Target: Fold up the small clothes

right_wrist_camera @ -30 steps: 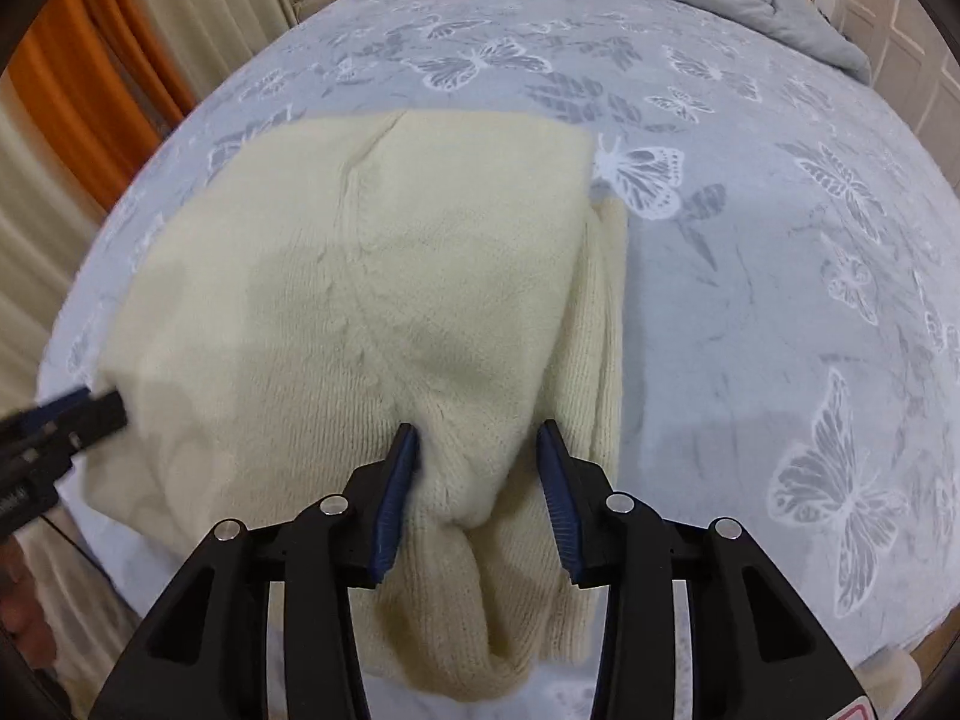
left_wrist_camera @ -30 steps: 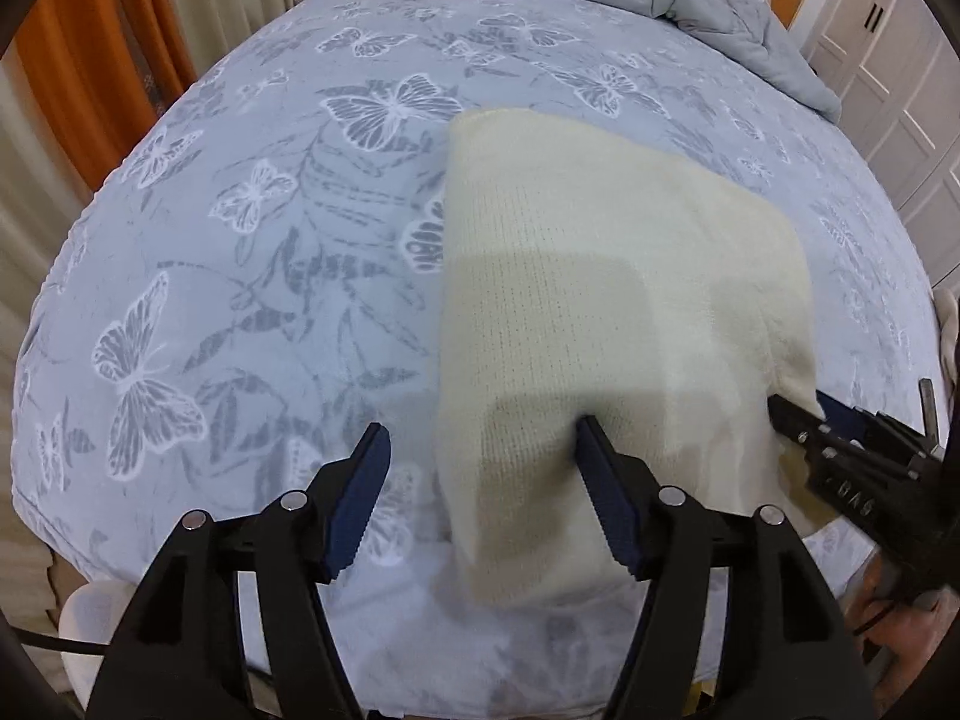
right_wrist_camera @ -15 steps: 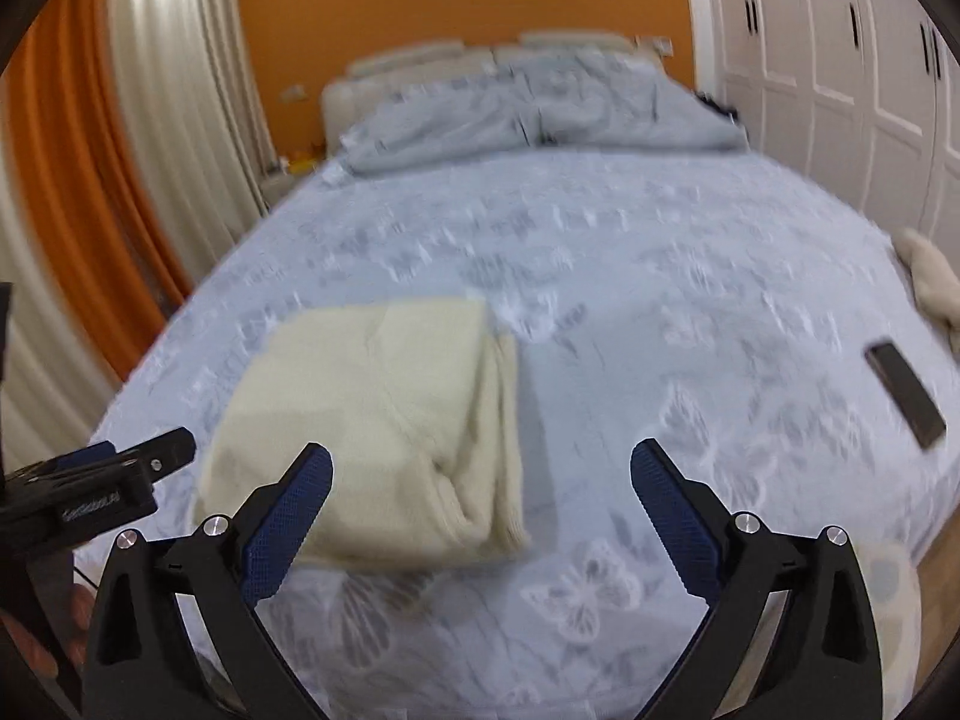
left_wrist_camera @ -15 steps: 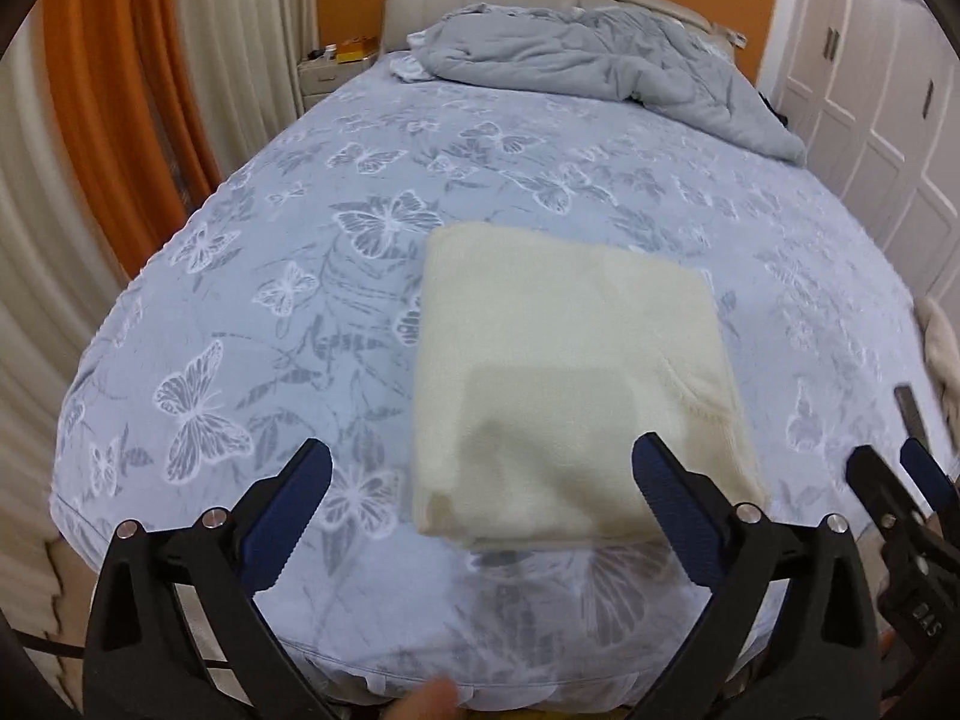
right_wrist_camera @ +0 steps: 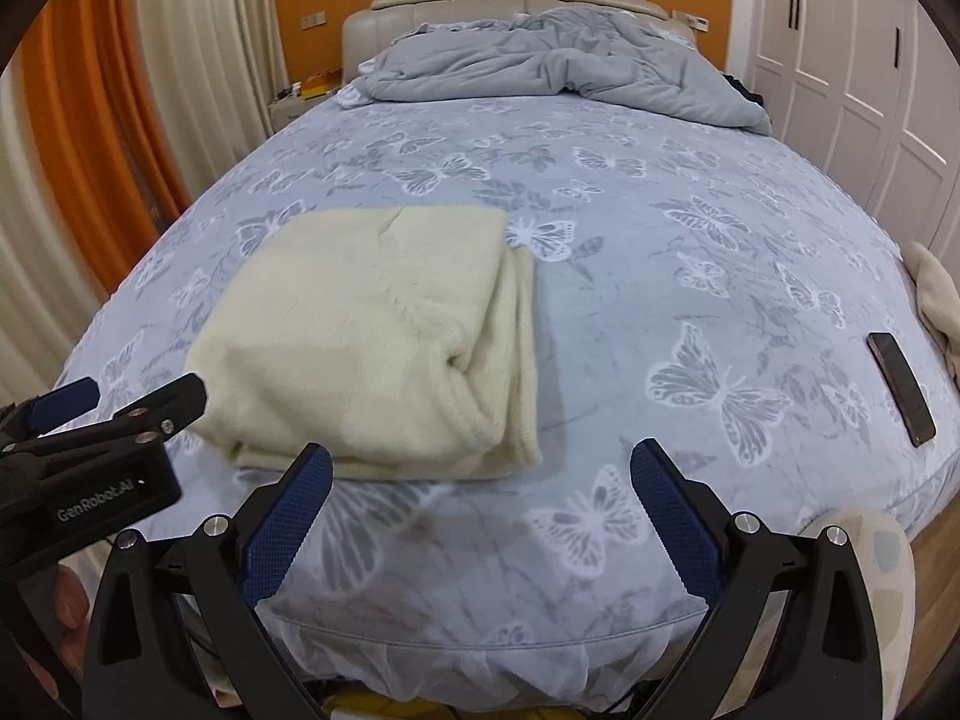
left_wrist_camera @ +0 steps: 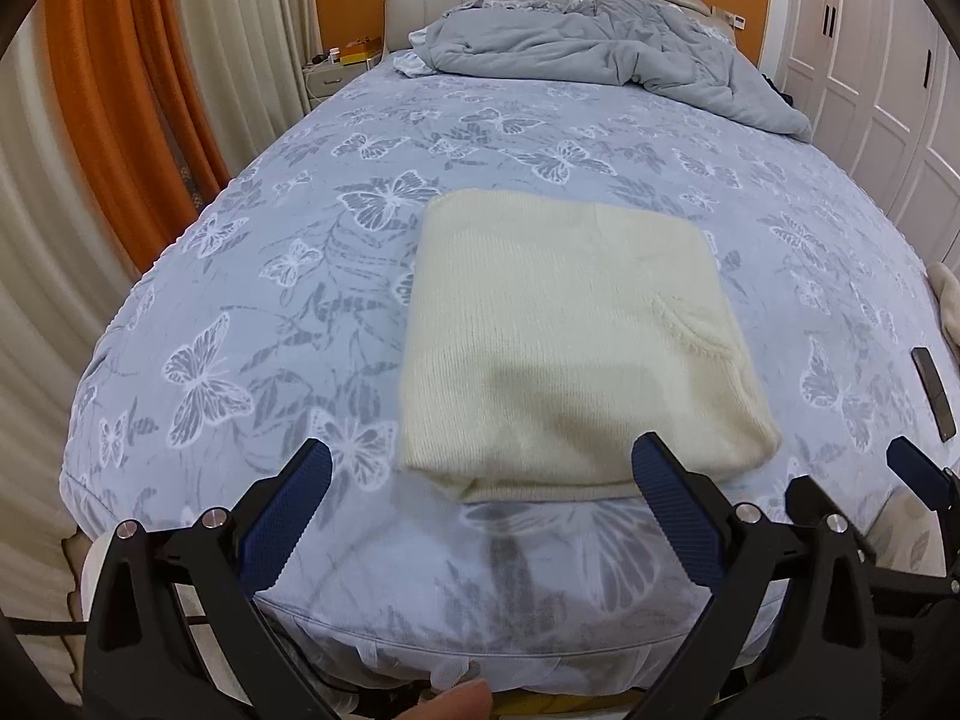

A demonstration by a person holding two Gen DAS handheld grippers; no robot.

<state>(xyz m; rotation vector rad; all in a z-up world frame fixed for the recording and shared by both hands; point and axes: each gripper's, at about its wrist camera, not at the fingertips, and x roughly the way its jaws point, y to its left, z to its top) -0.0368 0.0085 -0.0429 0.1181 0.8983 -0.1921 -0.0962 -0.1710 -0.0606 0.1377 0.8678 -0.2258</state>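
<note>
Left wrist view: the cream knitted garment (left_wrist_camera: 576, 336) is being shown lying folded into a compact rectangle near the foot of the bed (left_wrist_camera: 240, 312), on the butterfly-print sheet, well short of the grey duvet (left_wrist_camera: 600, 54) bunched at the headboard. The left gripper (left_wrist_camera: 480, 516) is being held spread wide above the near mattress edge, with nothing between its blue pads; its jaws have just been opening. In the right wrist view the right gripper (right_wrist_camera: 480, 516) is likewise being held wide and empty, its jaws also having just been opening, clear of the garment. This fold is judged complete. A second pale garment (right_wrist_camera: 936, 300) is being glimpsed at the bed's right edge, beside a dark phone (right_wrist_camera: 900, 387); it is probably left to fold.
</note>
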